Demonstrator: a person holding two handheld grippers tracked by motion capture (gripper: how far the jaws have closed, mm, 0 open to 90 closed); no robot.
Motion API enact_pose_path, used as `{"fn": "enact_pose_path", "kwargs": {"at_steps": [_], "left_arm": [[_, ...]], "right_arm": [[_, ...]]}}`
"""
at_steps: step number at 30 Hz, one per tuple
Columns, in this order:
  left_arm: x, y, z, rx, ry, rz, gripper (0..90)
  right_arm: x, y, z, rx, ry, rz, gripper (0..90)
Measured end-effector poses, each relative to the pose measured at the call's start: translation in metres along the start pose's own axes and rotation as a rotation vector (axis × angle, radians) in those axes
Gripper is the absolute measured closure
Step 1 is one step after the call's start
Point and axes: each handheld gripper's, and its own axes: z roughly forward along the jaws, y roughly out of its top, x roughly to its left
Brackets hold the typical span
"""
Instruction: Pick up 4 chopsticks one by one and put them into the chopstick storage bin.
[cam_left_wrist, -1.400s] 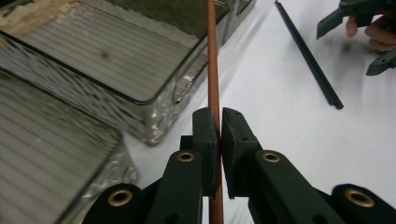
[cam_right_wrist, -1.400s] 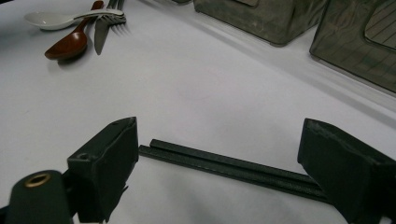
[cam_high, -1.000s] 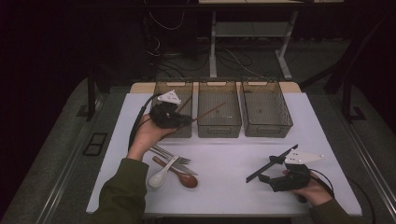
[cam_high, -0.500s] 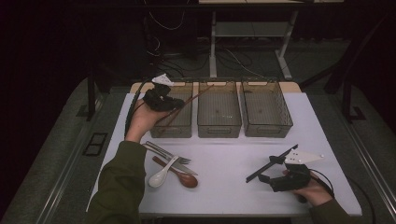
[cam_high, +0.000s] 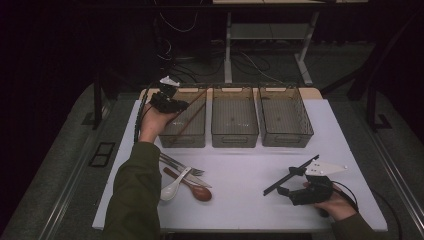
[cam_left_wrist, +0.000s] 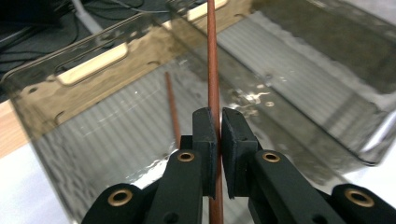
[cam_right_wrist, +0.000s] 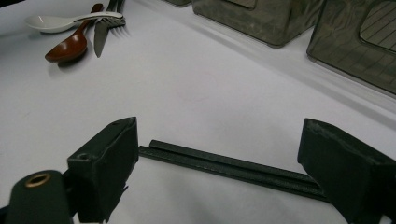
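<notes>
High view: 3 clear bins stand in a row at the far side of the white worktop (cam_high: 240, 165). The left tool (cam_high: 168, 101) hangs over the far left corner of the left bin (cam_high: 186, 124), clenched on a brown chopstick (cam_high: 192, 106) that slants down from the tool into that bin. A second brown chopstick (cam_high: 189, 121) lies aslant inside the same bin, just beyond the first. The middle bin (cam_high: 234, 118) and the right bin (cam_high: 285, 118) show only bare ribbed floors. Well behind the left tool, beside the person's sleeve, lie a fork (cam_high: 181, 164), a white spoon (cam_high: 172, 187) and a brown wooden spoon (cam_high: 192, 187), overlapping in a small heap. The right tool (cam_high: 306, 189) rests low on the worktop, with a pair of black chopsticks (cam_high: 290, 175) reaching out ahead of it.

Left gripper view: the 2 jaws are pressed on the brown chopstick (cam_left_wrist: 213, 84), which runs straight up between them and past the bin's far wall. Below and left of the jaws, the other chopstick (cam_left_wrist: 172, 108) rests on the ribbed floor of the left bin (cam_left_wrist: 93, 65).

Right gripper view: the jaws stand wide apart, gripping nothing. The black chopsticks (cam_right_wrist: 229, 168) lie side by side on the worktop (cam_right_wrist: 196, 88), crossing between the jaws. Far ahead to the left sit the white spoon (cam_right_wrist: 56, 22), the wooden spoon (cam_right_wrist: 70, 45) and the fork (cam_right_wrist: 109, 19).
</notes>
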Motion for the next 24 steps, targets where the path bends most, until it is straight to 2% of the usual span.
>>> {"fn": "enact_pose_path", "kwargs": {"at_steps": [10, 18, 24], "left_arm": [[0.010, -0.006, 0.016, 0.032, 0.033, -0.057, 83.7], [0.015, -0.015, 0.026, 0.051, 0.075, -0.126, 83.7], [0.015, -0.017, 0.032, 0.071, 0.083, -0.132, 83.6]], "right_arm": [[0.000, 0.000, 0.000, -0.002, 0.002, 0.000, 12.2], [-0.001, 0.000, 0.000, -0.003, 0.004, 0.000, 12.2], [-0.001, 0.000, 0.000, -0.004, 0.004, 0.000, 12.2]]}}
